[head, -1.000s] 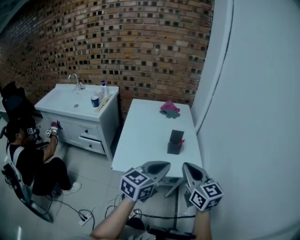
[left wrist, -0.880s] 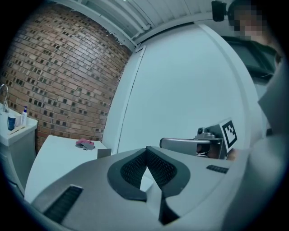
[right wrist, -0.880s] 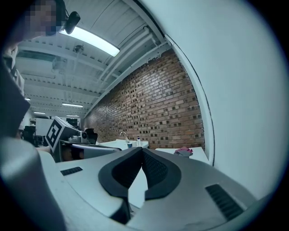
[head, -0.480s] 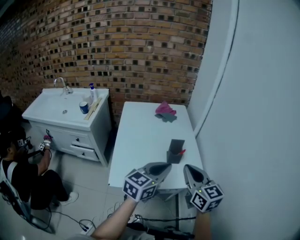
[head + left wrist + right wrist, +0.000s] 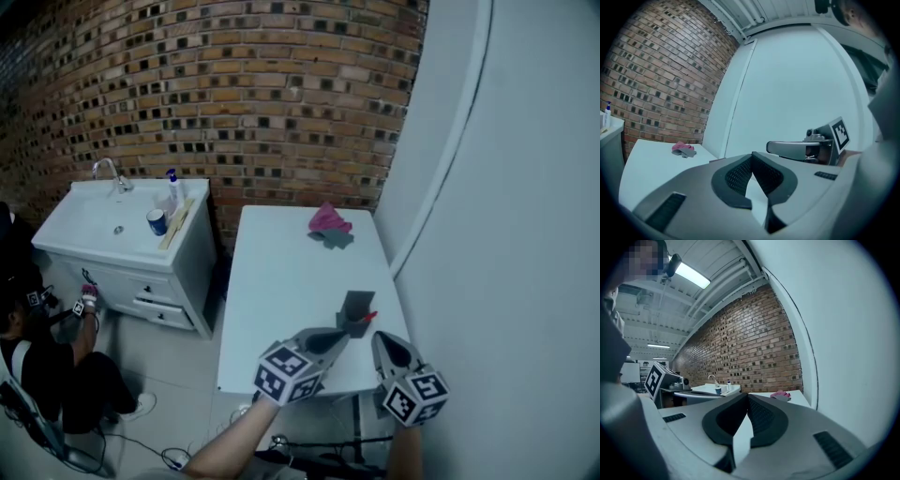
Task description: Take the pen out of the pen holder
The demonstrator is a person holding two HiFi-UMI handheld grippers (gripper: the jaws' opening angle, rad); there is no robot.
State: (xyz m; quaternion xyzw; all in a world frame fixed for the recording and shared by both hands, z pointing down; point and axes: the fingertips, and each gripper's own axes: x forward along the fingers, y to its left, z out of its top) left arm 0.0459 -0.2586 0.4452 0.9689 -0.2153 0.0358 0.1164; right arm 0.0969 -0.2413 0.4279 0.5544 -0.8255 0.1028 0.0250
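Note:
A dark square pen holder (image 5: pixel 357 309) stands on the white table (image 5: pixel 281 291), near its front right corner. A red pen (image 5: pixel 371 317) pokes out of its right side. My left gripper (image 5: pixel 339 335) hovers just in front of the holder, shut and empty. My right gripper (image 5: pixel 379 337) is level with it, a little right of the holder, with its jaws also together on nothing. In the left gripper view the pads (image 5: pixel 740 176) meet at the tip and the right gripper (image 5: pixel 771 146) shows beside them. The holder is hidden in both gripper views.
A pink and grey cloth (image 5: pixel 329 226) lies at the table's far end. A white wall (image 5: pixel 525 234) runs close along the table's right side, a brick wall behind. A white sink cabinet (image 5: pixel 112 220) stands left of the table. A person (image 5: pixel 42 352) sits on the floor at far left.
Both grippers have moved forward over the table's front edge toward the pen holder, which now sits just beyond their tips. Their jaws have stayed together.

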